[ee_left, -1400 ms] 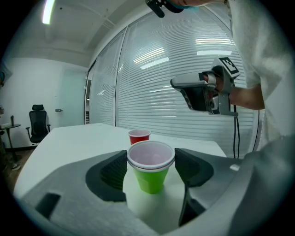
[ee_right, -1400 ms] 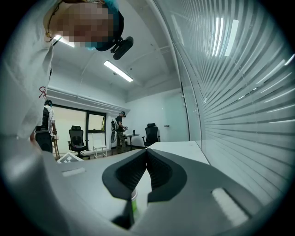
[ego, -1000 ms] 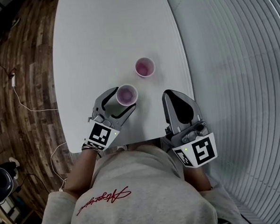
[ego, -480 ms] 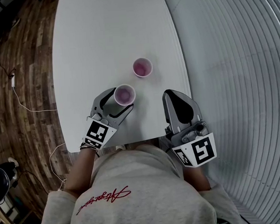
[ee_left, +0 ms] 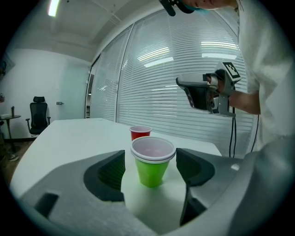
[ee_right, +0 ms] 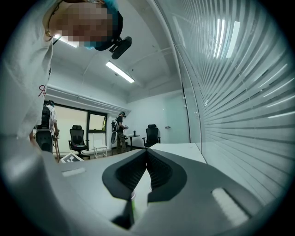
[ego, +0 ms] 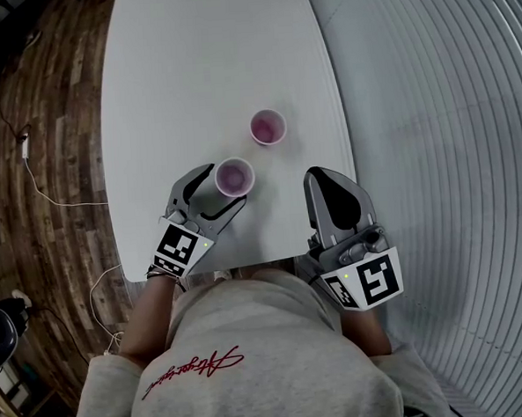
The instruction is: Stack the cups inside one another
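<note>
Cups: two show on the white surface (ego: 191, 75). Green cup (ee_left: 151, 167) stands upright near the person's edge, right between the jaws of the left gripper (ego: 223, 184). Its rim looks doubled, so probably one cup is already nested in it. Red cup (ee_left: 140, 132) stands upright further out on the surface, apart from the green one, with nothing around it.

Left gripper is open and straddles the green cup. Pads sit beside the wall on both sides with a thin gap showing, so no squeeze yet. Right gripper (ee_right: 146, 171) has its jaws fully together with nothing in them. It is held up off the surface's right side, well clear of both cups.

Handling, judged: the cups are thin disposable plastic, very light, with smooth tapered walls. They likely flex and dent under a hard squeeze, and they tip or slide at a nudge. The best hold is across the mid wall just under the rim, where the rolled lip stiffens it, with a light close only. Gripping too low risks the cup squirting out along the taper. For nesting, the mouths need lining up, and dropping one in gently should beat pushing.
</note>
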Demonstrator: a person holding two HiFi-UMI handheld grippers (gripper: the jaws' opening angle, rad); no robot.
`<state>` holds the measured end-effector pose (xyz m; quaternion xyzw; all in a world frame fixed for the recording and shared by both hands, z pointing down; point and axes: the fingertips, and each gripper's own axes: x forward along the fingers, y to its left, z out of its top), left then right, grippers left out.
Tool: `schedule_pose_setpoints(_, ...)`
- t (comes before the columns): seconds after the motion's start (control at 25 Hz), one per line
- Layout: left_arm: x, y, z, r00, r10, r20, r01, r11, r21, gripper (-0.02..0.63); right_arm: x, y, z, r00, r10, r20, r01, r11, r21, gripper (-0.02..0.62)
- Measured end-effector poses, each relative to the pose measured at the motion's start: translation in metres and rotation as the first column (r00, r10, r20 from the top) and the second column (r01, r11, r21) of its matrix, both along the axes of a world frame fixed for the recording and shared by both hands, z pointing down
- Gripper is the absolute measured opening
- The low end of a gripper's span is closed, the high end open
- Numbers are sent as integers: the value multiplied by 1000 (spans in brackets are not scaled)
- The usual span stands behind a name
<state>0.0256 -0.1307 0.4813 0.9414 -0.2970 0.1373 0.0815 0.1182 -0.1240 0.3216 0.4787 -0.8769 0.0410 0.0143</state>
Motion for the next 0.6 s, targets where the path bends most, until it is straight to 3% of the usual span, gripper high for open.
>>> schedule_pose_setpoints(0.4,-17,11,-22,999,-21,-35,22,999,37,344,-15,-7,5,999,-34,0,34,999,-4,-2)
schedule_pose_setpoints(0.6,-22,9,-50,999,-17,-36,21,991,133,341,-15,-16,6,999,-52,5,52,999,-2,-2)
